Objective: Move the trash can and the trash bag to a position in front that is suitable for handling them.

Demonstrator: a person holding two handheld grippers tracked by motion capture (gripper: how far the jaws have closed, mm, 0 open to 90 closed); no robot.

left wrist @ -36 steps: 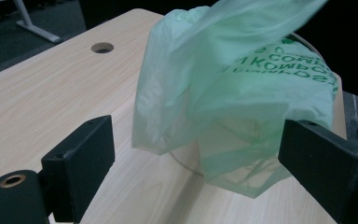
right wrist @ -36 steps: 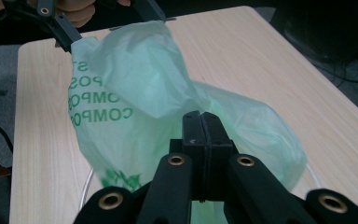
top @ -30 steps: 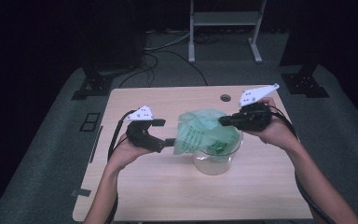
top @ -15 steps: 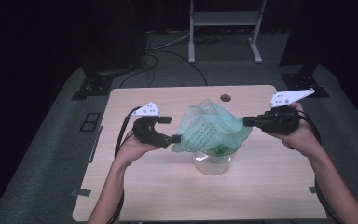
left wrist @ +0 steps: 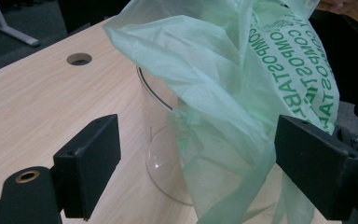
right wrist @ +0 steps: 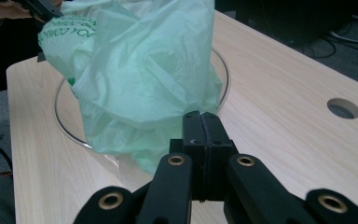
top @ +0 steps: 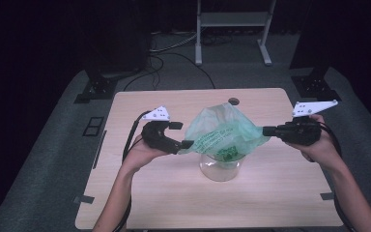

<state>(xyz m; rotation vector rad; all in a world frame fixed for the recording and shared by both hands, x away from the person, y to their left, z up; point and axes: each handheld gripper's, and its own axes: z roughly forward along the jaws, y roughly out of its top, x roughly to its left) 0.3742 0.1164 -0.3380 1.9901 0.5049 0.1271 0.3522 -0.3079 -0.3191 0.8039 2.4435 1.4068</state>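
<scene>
A thin, pale green plastic bag (top: 224, 131) with darker green printed lettering sits in the mouth of a clear glass jar (top: 221, 166), near the middle of a light wooden table (top: 140, 203). The lower part of the bag hangs down inside the jar, and the upper part billows above the rim and is stretched out sideways toward both grippers.

On the bag's right side, in the high view, the right gripper (top: 266, 131) has its two black jaws pressed tightly together, pinching the bag's right edge and drawing it to a taut point. In the right gripper view the closed jaws (right wrist: 200, 122) meet right at the crumpled green film, with the round rim of the jar (right wrist: 65, 123) just behind.

On the bag's left side, the left gripper (top: 179, 135) has its jaws spread apart, having just closed in slightly. In the left gripper view (left wrist: 198, 154) the bag's loose folds hang between the two pads (whether the far pad touches the film is hard to tell), and the jar's curved glass wall (left wrist: 161, 154) stands between them too. The near pad is clear of both.

The person's hands hold each gripper from behind, forearms entering from the bottom edge. A small round hole (top: 233, 101) lies in the tabletop beyond the jar.
</scene>
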